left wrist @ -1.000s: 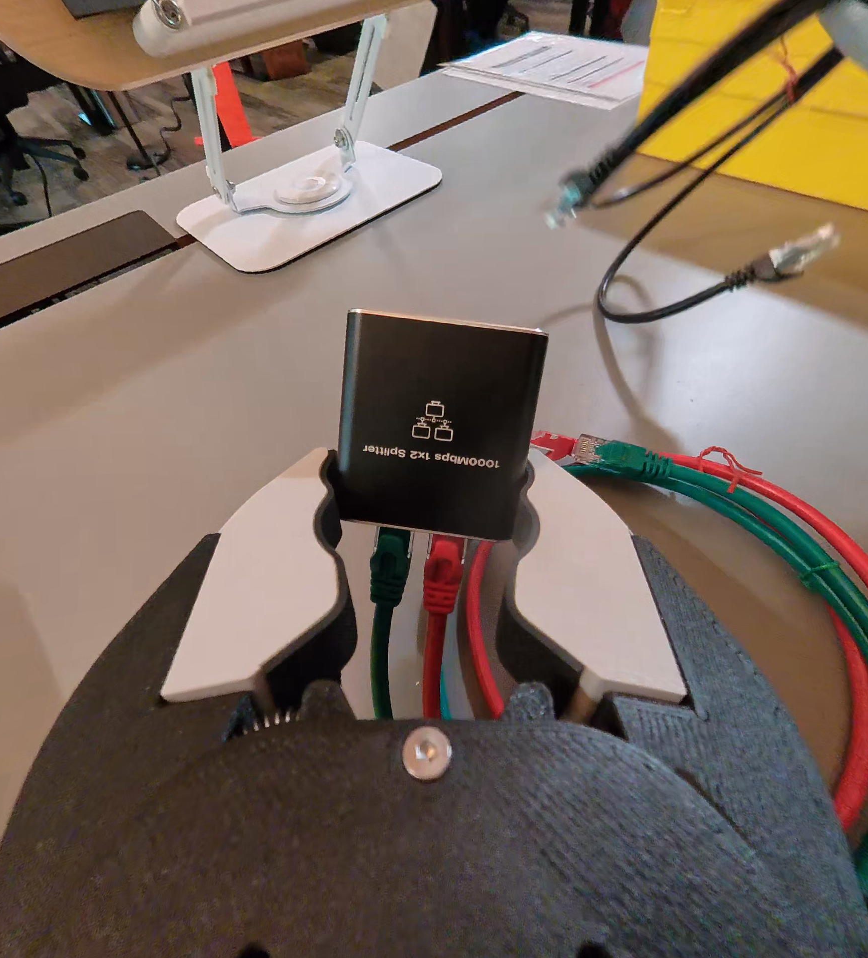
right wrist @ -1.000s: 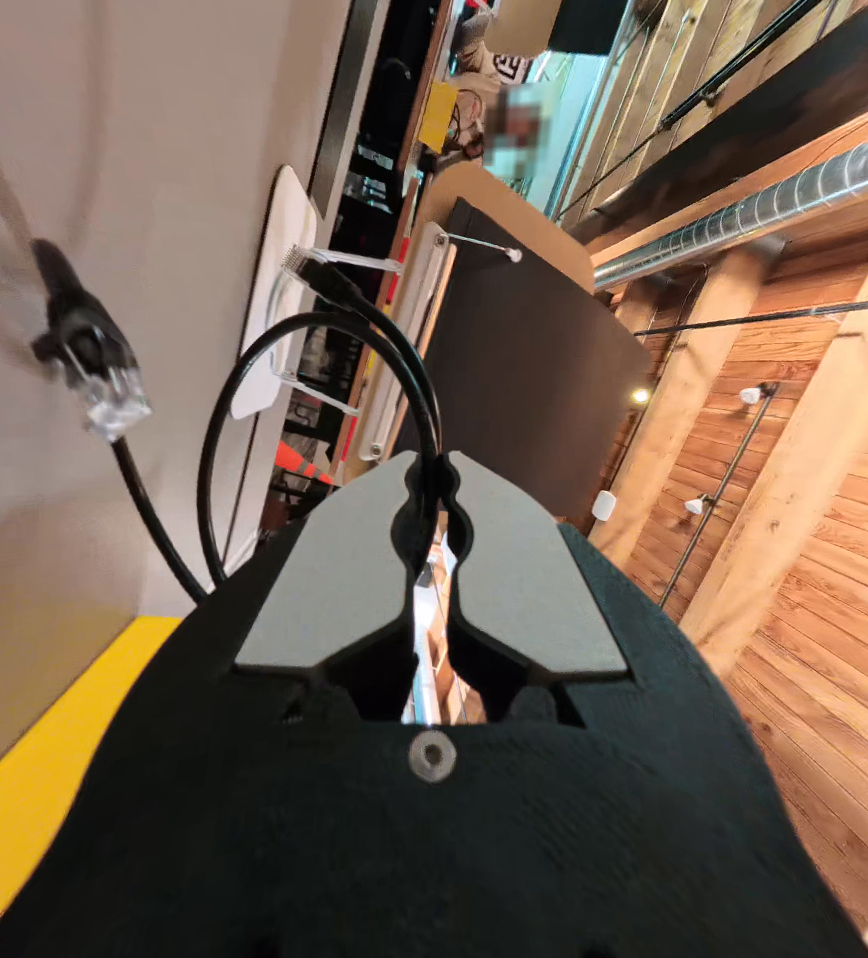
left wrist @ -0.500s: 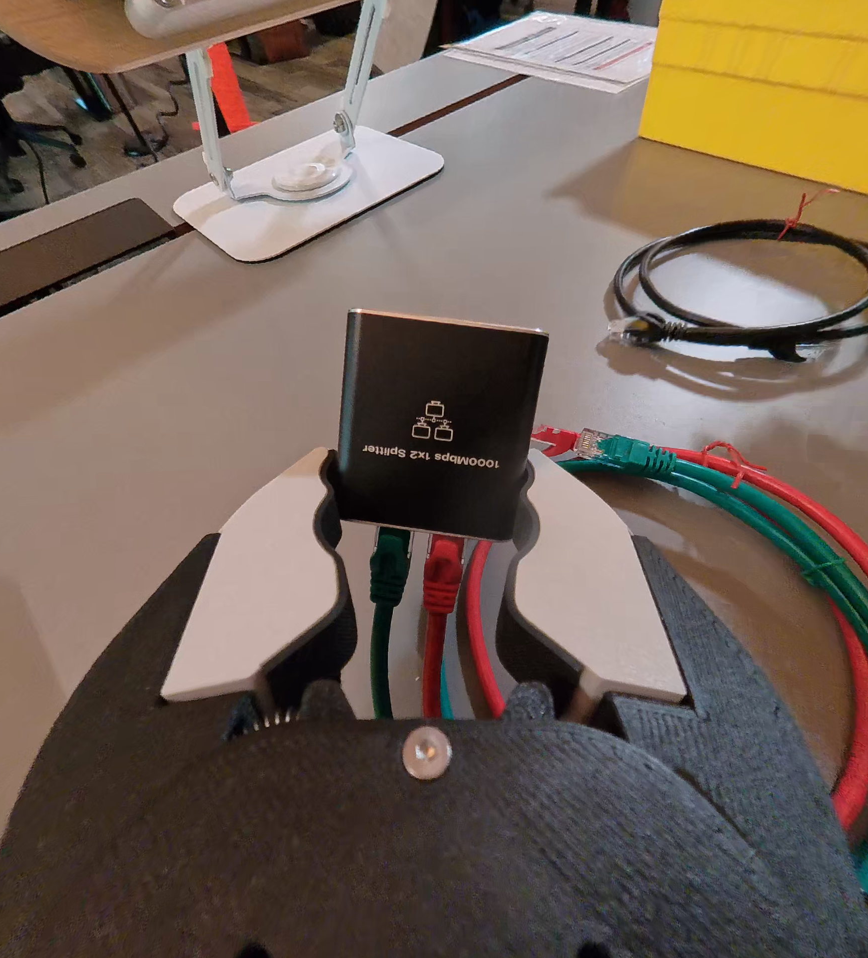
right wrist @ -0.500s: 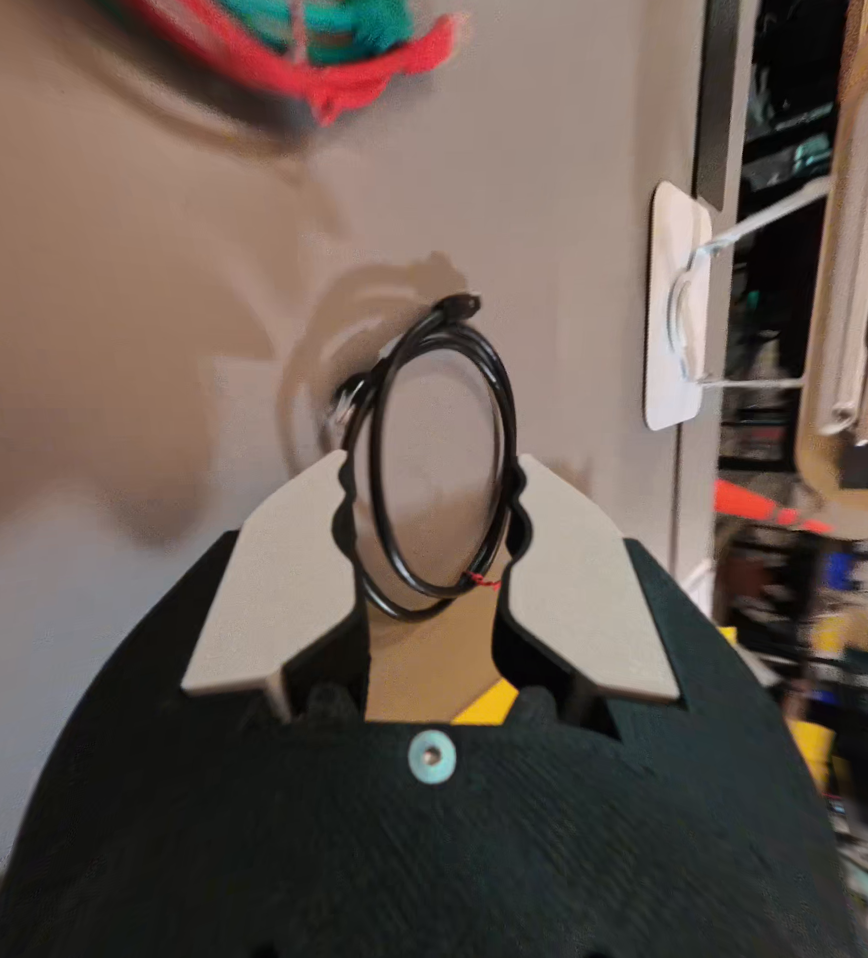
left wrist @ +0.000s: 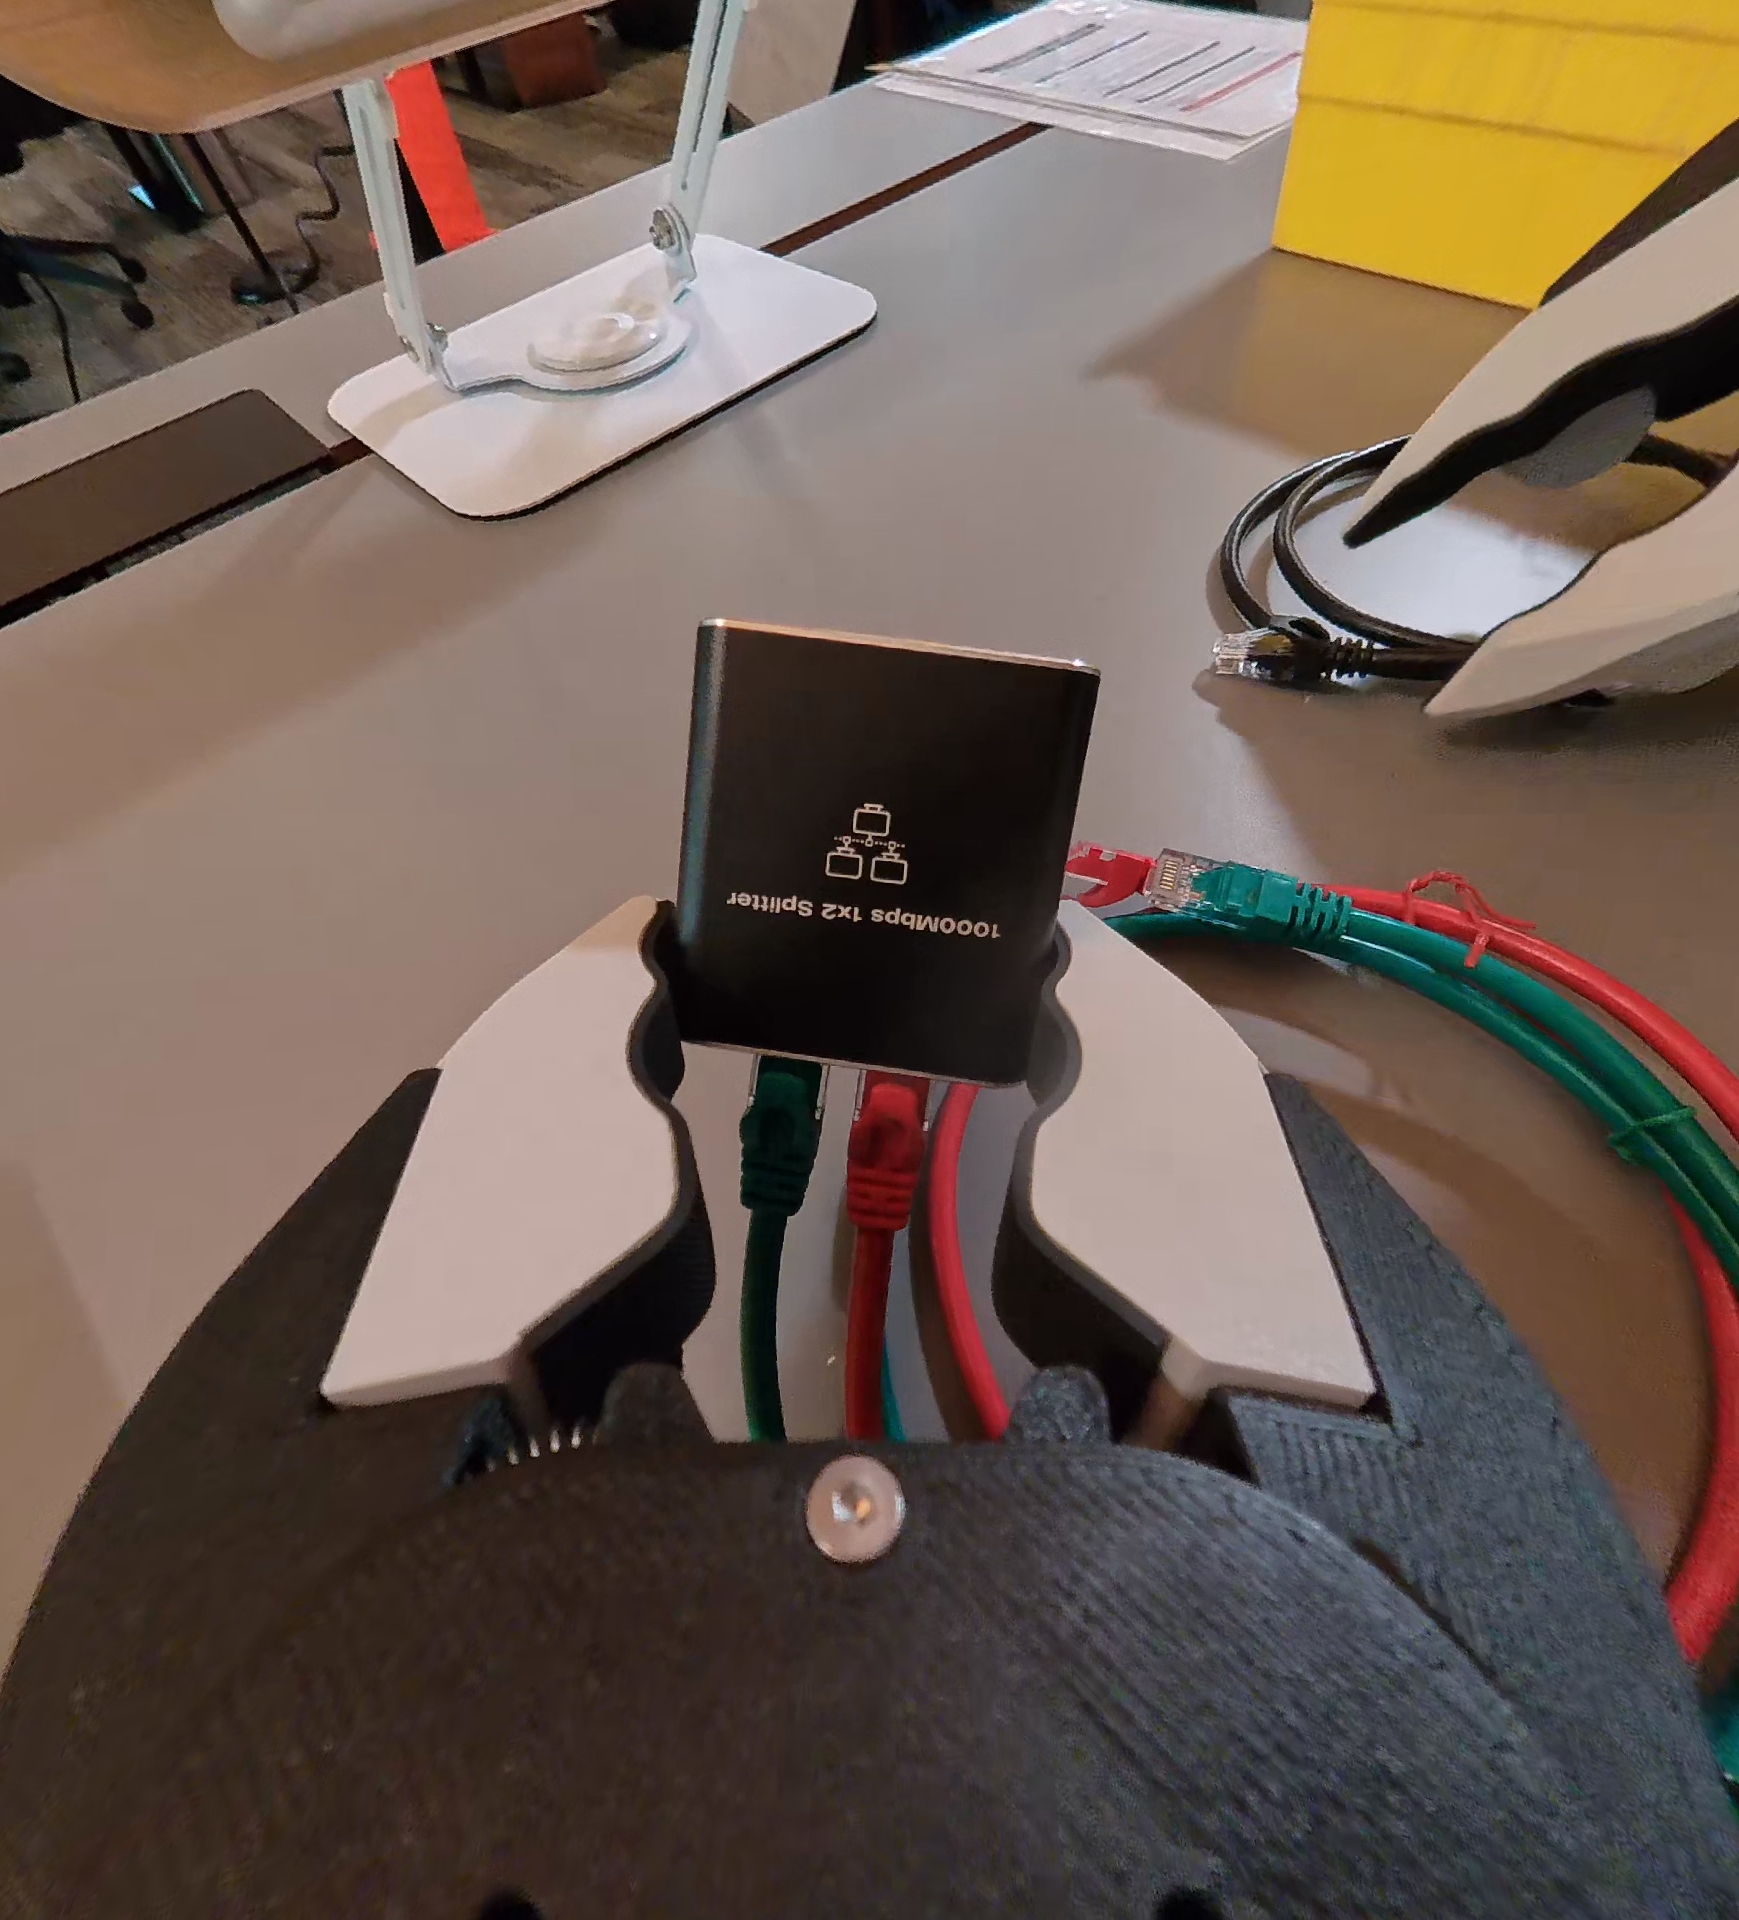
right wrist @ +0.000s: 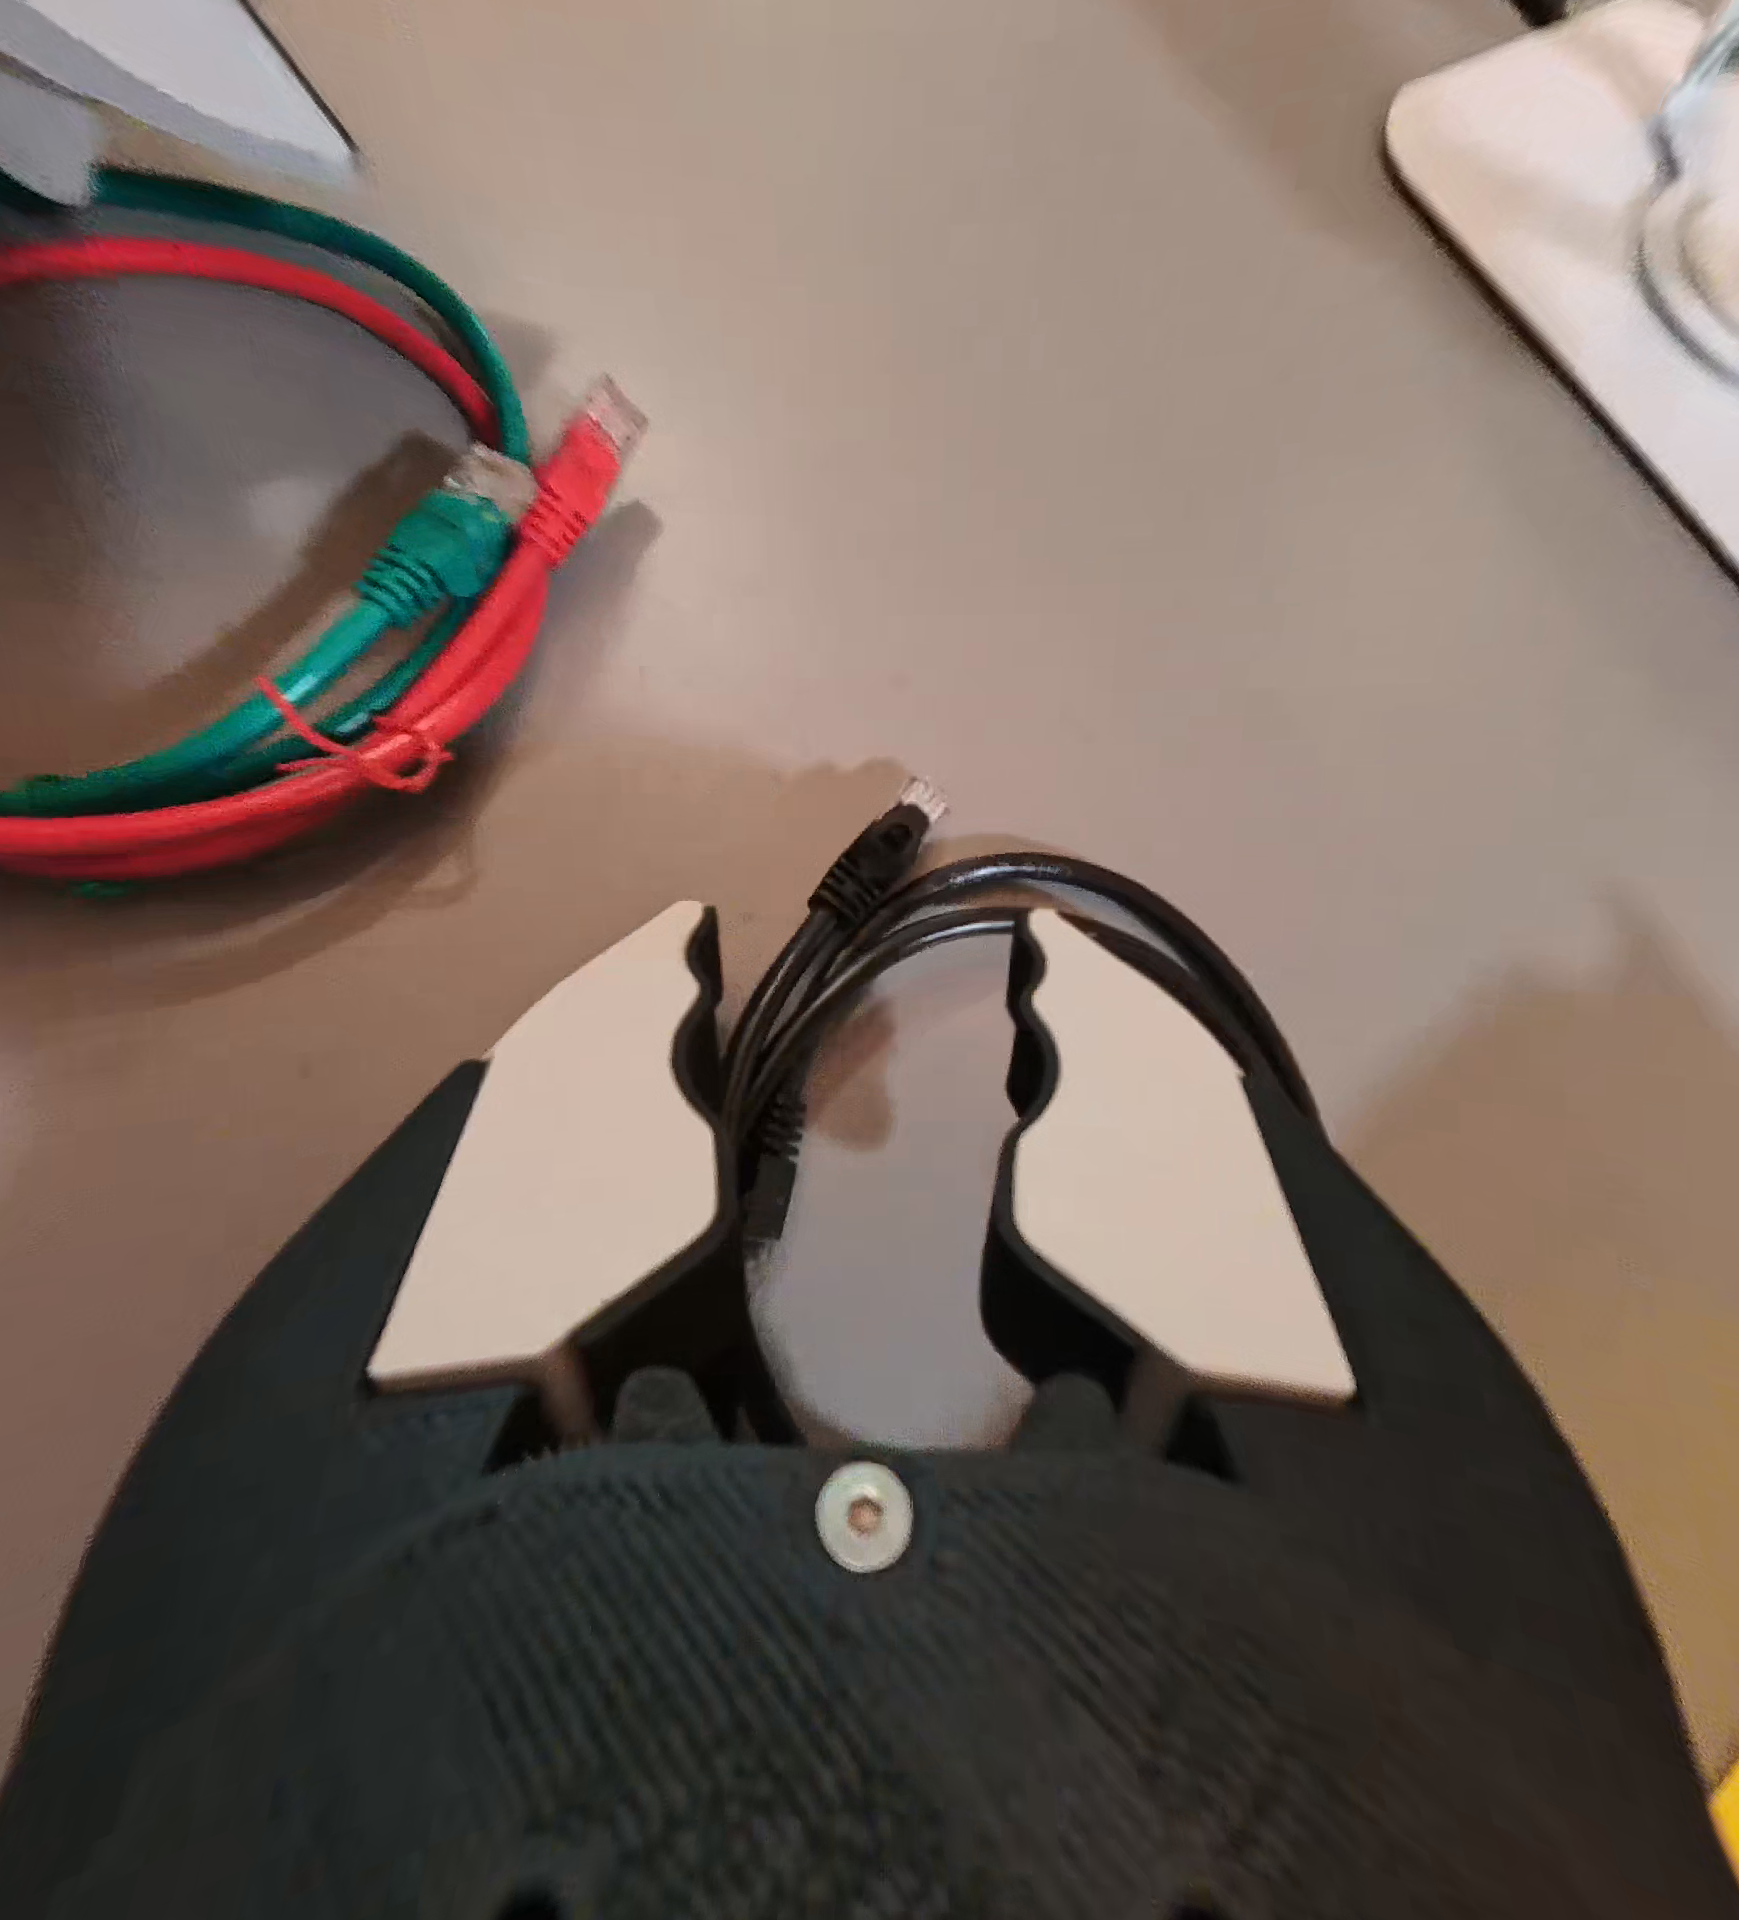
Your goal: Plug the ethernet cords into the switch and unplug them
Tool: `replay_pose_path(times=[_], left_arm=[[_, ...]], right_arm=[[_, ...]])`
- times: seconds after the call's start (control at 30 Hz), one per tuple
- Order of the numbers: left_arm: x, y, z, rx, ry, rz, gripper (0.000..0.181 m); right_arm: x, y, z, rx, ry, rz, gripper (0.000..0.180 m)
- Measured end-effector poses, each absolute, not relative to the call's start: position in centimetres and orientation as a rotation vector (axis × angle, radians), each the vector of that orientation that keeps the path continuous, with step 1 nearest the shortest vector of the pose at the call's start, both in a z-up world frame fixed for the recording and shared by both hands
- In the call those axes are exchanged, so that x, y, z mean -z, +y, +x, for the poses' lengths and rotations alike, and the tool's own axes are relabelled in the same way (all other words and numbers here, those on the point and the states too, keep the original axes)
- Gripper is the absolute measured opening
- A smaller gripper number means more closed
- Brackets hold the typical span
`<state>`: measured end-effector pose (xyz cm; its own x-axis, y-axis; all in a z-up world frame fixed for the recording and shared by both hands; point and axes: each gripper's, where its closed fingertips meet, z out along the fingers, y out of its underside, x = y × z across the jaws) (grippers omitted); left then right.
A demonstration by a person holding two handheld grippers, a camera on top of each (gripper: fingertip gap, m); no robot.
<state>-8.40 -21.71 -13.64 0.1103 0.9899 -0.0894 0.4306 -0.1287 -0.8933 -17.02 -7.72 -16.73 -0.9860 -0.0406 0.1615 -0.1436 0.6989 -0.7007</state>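
The black switch [left wrist: 886, 852] sits clamped between the fingers of my left gripper [left wrist: 860, 987], held by its near end just above the grey desk [left wrist: 325, 810]. Two plugs are seated in its near face: a green plug [left wrist: 780, 1132] on the left, a red plug [left wrist: 880, 1148] on the right, their leads running back between my fingers. The green cord [left wrist: 1571, 1101] and the red cord [left wrist: 1613, 1029] loop off to the right on the desk, bound together; their free ends lie side by side just right of the switch, not plugged in. Farther right, the black cord [left wrist: 1291, 582] lies coiled on the desk, one clear connector pointing left. My right gripper [right wrist: 860, 925] is spread open and hangs over that coil, touching down or nearly so; in its own view the black cord [right wrist: 948, 914] passes between the fingers, one side of the loop close against the left finger [right wrist: 574, 1122], nothing pinched. Beyond the switch stands a white stand base [left wrist: 616, 374]; a yellow box [left wrist: 1530, 135] sits at far right, papers [left wrist: 1104, 62] beside it.
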Motion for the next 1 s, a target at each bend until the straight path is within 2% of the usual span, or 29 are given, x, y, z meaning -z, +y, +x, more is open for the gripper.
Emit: replay_pose_path(times=[0.07,0.37,0.7,1.0], left_arm=[[13.8,-21.7,-8.5,-0.966,-1.414,-1.669,0.065],[14.1,-21.4,-8.5,-0.959,-1.409,-1.703,0.065],[15.0,-16.9,-7.9,-0.848,-1.115,-1.944,0.065],[17.2,-12.4,-7.3,-0.766,-0.938,-2.202,0.065]], right_arm=[[17.3,-7.9,-17.1,-1.115,-2.739,0.169,0.055],[16.9,-8.4,-18.5,-1.006,-2.496,0.352,0.009],[11.4,-8.6,-15.6,-1.23,-2.004,0.773,0.007],[12.8,-7.9,-11.8,-1.024,-1.709,1.13,0.005]])
